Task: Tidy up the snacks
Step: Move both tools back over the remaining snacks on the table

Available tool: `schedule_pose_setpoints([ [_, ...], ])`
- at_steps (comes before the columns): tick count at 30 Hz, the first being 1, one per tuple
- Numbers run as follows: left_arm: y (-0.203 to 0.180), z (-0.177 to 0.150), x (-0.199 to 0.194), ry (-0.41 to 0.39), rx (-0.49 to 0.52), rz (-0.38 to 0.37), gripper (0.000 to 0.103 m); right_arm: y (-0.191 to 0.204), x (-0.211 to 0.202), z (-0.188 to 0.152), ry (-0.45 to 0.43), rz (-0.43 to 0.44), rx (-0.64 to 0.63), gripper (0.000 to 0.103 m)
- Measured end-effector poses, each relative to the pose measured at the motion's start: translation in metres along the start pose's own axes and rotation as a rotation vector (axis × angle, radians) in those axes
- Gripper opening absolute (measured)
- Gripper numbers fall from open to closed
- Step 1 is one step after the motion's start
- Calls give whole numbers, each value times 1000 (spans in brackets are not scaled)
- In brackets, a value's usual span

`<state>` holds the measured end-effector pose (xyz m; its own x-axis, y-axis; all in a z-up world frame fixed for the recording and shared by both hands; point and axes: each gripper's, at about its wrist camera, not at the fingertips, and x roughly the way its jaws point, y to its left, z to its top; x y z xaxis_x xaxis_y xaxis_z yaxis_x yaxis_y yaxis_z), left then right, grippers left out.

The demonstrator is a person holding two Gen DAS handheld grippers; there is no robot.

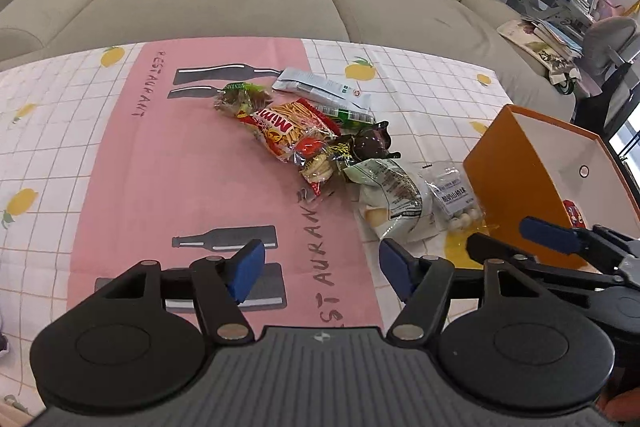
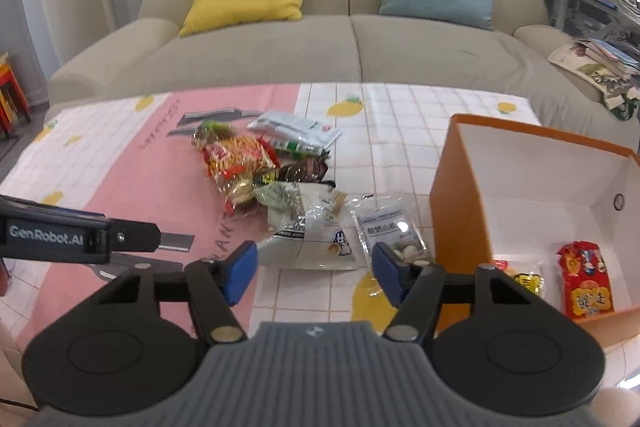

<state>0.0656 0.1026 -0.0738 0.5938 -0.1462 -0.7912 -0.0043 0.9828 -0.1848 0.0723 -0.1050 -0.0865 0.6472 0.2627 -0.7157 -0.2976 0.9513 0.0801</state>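
Left gripper [image 1: 322, 265]: spread wide with nothing in it, hanging over the pink stripe of the tablecloth [image 1: 160, 167], on the near side of the snack pile.
Right gripper [image 2: 314, 269]: jaws apart, nothing between the pads; I point it at the nearest packets, beside the box.
Snack pile [image 1: 304, 135]: loose in the middle of the table, so I can pick from the near edge first.
Nearest packets: a white biscuit bag [image 2: 308, 227] and a small clear pouch of white sweets [image 2: 390, 227], side by side just ahead of my right gripper.
Orange box [image 2: 460, 211]: open-topped, on the right of the table just beside the pouch, so each carry is short.
Already boxed: a red packet [image 2: 586, 283] and a yellow one [image 2: 528, 281] lie on its floor.
Progress: I judge it early; most snacks are not yet boxed.
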Motion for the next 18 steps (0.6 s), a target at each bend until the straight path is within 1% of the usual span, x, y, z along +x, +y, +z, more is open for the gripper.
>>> schedule_pose_setpoints([
  [6, 4, 10, 18, 17, -18, -9, 77, 2, 27, 12, 30, 4, -31, 61],
  [8, 7, 13, 25, 21, -28, -16, 77, 2, 37, 16, 44, 5, -40, 63],
  [10, 8, 18, 32, 21, -38, -16, 79, 1, 48, 20, 57, 3, -39, 75],
  [12, 10, 21, 39, 27, -42, -14, 80, 1, 58, 23, 67, -7, -41, 79],
  [14, 12, 24, 46, 36, -45, -11, 80, 0, 69, 26, 80, -15, -45, 81],
  [17, 16, 26, 58, 52, -48, -12, 80, -2, 84, 29, 96, -24, -48, 86],
  [18, 17, 27, 62, 56, -49, -14, 80, -3, 88, 29, 103, -24, -48, 90],
])
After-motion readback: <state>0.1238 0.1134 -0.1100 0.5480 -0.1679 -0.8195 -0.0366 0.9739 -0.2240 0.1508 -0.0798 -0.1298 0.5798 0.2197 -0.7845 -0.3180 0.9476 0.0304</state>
